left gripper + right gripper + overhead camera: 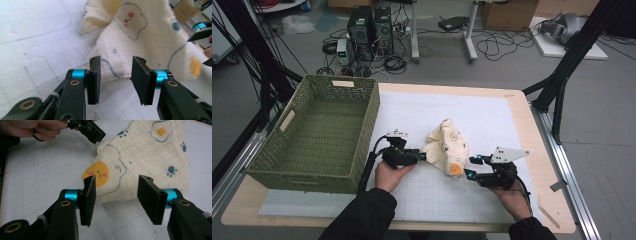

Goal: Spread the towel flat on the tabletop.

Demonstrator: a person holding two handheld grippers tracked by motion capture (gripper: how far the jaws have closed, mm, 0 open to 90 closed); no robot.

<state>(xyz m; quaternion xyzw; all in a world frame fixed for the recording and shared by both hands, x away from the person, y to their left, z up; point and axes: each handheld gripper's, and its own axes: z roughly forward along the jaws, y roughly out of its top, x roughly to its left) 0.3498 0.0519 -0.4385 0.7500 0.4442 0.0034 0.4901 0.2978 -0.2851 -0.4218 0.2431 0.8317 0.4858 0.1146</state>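
Black foam pads line both sets of jaws, and each pair stands parted around an edge of the cream cloth (446, 147) without pressing on it. In the left gripper view the left gripper (116, 75) has the cloth's hem lying just beyond its pad tips, a gap showing on either side. In the right gripper view the right gripper (115, 197) frames the corner printed with an orange face, again with daylight at both pads.

From above, the cloth lies bunched near the middle of the white gridded mat (492, 120) on the counter (542, 150), the left gripper (422, 156) at its nine o'clock and the right gripper (473, 167) at its five o'clock. A green woven basket (292, 150) stands empty farther out at nine o'clock, touching the mat's edge.

My reading is that this is the approach just short of a two-handed pinch. The next move calls for each hand to ease forward until fabric sits well between the pads, then clench on a single layer at the hem so the cloth can be lifted or spread without slipping.
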